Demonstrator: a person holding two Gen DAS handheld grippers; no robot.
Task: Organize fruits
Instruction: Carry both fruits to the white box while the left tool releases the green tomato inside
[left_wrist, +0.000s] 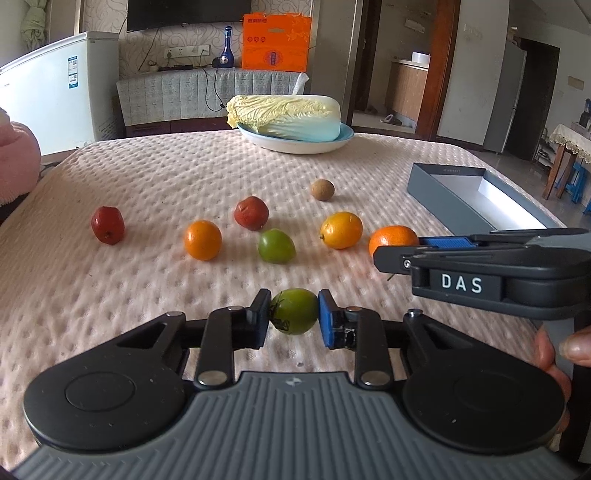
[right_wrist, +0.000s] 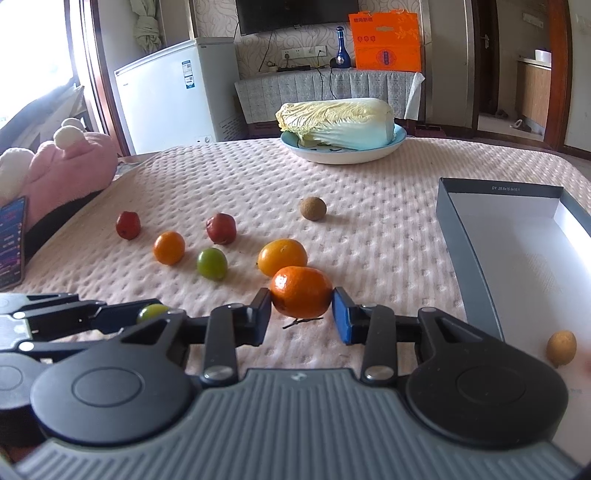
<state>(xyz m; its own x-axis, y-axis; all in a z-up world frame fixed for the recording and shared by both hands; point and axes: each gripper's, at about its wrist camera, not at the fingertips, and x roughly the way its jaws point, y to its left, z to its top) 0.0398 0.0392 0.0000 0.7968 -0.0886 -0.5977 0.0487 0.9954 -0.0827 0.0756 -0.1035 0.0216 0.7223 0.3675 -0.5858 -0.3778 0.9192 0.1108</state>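
Observation:
My left gripper (left_wrist: 294, 314) is shut on a small green fruit (left_wrist: 293, 312), its pads pressed to both sides, low over the pink dotted cloth (left_wrist: 147, 177). My right gripper (right_wrist: 301, 308) is shut on an orange mandarin (right_wrist: 301, 291), just left of the grey box (right_wrist: 476, 258). In the left wrist view the right gripper (left_wrist: 406, 251) reaches in from the right around that mandarin (left_wrist: 391, 238). Loose on the cloth lie two red fruits (left_wrist: 108, 225) (left_wrist: 251, 213), an orange one (left_wrist: 202, 240), a green one (left_wrist: 276, 246), a yellow-orange one (left_wrist: 341, 229) and a brown one (left_wrist: 322, 189).
The open grey box has a white inside with a small yellow-brown fruit (right_wrist: 561, 349) in its near corner. A napa cabbage (left_wrist: 284, 114) lies on a blue-rimmed plate (left_wrist: 295, 146) at the far edge. A pink plush toy (right_wrist: 70, 166) and a phone (right_wrist: 11, 243) sit at the left.

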